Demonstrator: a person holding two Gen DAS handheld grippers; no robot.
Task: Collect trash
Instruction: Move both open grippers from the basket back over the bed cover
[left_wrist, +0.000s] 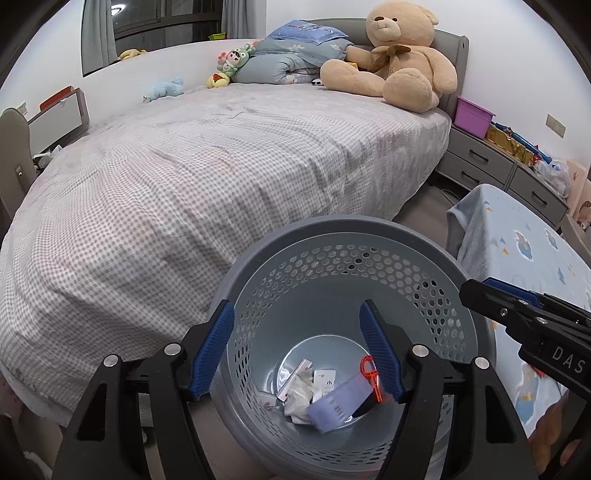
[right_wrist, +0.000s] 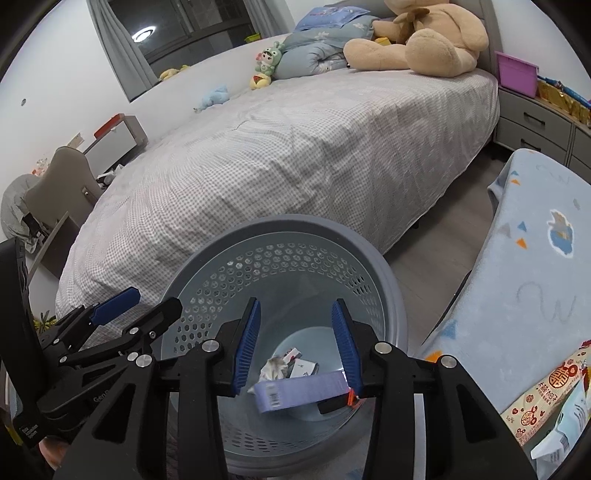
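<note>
Trash: a lilac box (left_wrist: 338, 404), crumpled paper (left_wrist: 301, 397) and small packs lie at the bottom of the bin (left_wrist: 332, 236).
Bin: grey, perforated, on the floor beside the bed (left_wrist: 184, 166).
Left claw (left_wrist: 297, 350): above the bin, tilted down, wide, nothing between the pads.
Right claw (right_wrist: 295, 341): alongside, tilted down, partly apart, empty.
Around: teddy (left_wrist: 400, 55) on the bed; blue blanket (right_wrist: 535, 258) to the right.

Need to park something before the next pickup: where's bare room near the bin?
The checked bedsheet lies bare between the basket and the teddy bear. Bare floor runs between bed and blue blanket. The headboard end is crowded.
</note>
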